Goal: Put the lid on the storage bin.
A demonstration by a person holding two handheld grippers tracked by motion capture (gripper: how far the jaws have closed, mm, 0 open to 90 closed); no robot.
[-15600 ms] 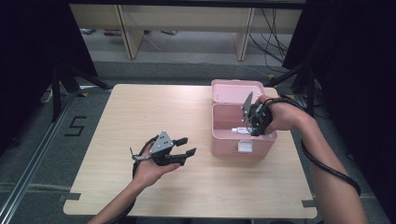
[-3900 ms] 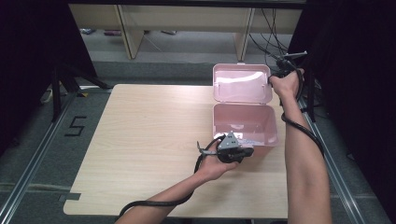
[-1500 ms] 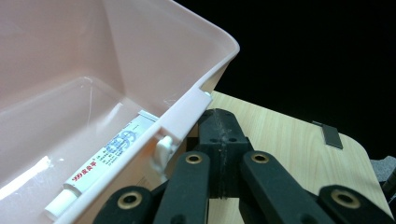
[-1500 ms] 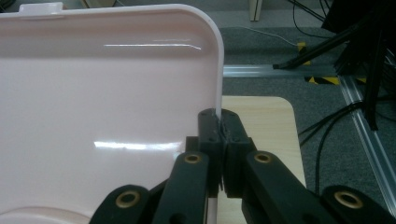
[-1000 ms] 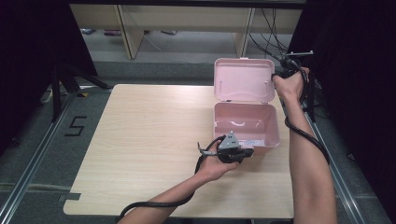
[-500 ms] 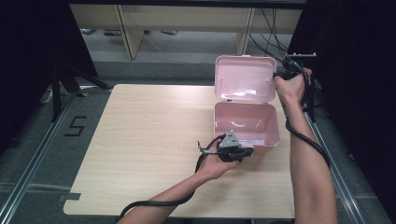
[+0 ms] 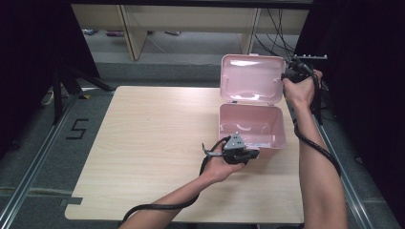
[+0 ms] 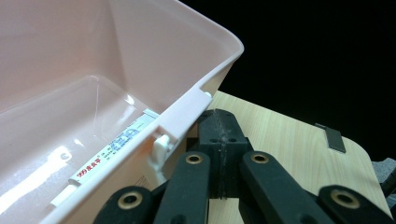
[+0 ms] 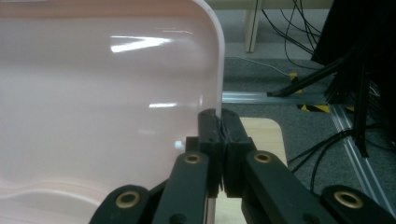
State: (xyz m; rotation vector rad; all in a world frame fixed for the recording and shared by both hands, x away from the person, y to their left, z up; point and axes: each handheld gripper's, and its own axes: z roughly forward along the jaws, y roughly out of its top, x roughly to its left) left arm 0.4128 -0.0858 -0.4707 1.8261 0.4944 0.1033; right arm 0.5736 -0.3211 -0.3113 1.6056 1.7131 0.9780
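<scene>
The pink box stands near the right edge of the desk, toward its far right corner, with its lid raised upright on the hinge along the box's far side. A small white packet with red print lies inside on the bottom. The right gripper is at the lid's right edge, and in the right gripper view its jaws are pressed together with the thin lid rim pinched between them. The left gripper rests at the box's near wall; in the left gripper view its jaws are fully closed, holding nothing, lying just beside the box's front rim and white latch.
</scene>
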